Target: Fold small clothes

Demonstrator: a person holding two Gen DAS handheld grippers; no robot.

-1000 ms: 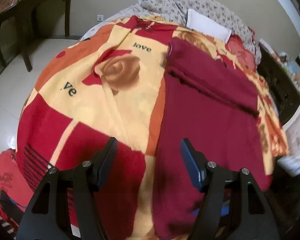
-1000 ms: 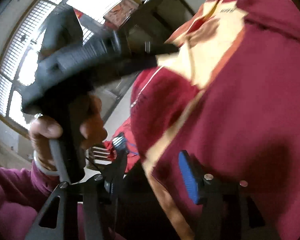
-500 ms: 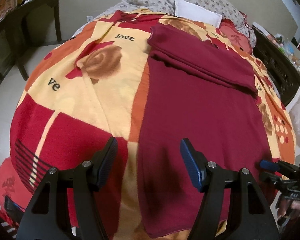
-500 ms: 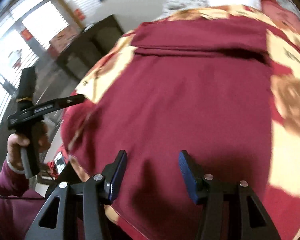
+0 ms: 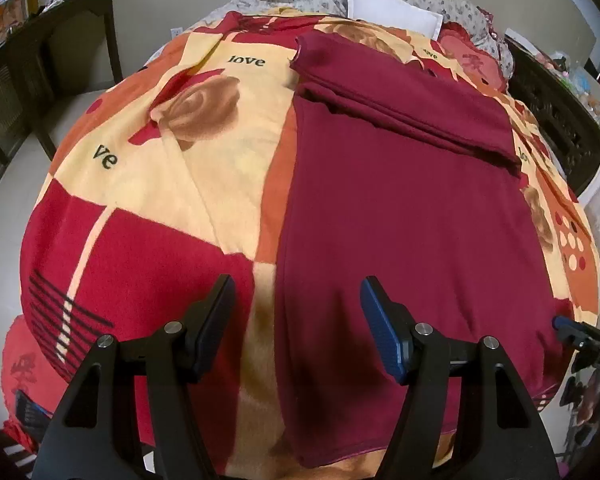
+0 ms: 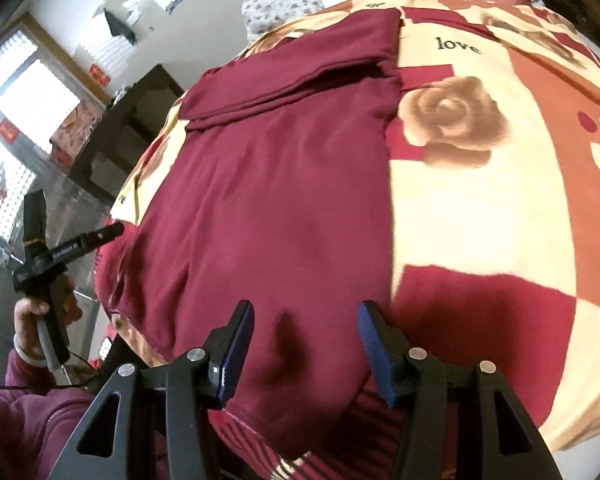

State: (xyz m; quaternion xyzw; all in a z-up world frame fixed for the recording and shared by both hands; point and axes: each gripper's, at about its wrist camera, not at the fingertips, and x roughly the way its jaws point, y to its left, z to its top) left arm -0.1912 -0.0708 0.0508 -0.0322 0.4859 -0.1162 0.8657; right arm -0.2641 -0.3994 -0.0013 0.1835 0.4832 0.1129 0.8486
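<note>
Garment point(image 5: 400, 216) near hem cut off behind left tool point(image 5: 296, 320); both tools released, right tool point(image 6: 306, 340) above hem, grasping nothing.

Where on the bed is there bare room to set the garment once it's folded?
Blanket left of the maroon garment, around the rose and "love" print, lies bare. In the right wrist view, the rose-and-dots stretch is free too. Pillows crowd the head.

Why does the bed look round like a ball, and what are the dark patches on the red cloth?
Both wrist views use fisheye lenses, which bulge the blanket. In the left wrist view the maroon garment carries the gripper's shadow near its fingers. In the right wrist view the window glares white.
</note>
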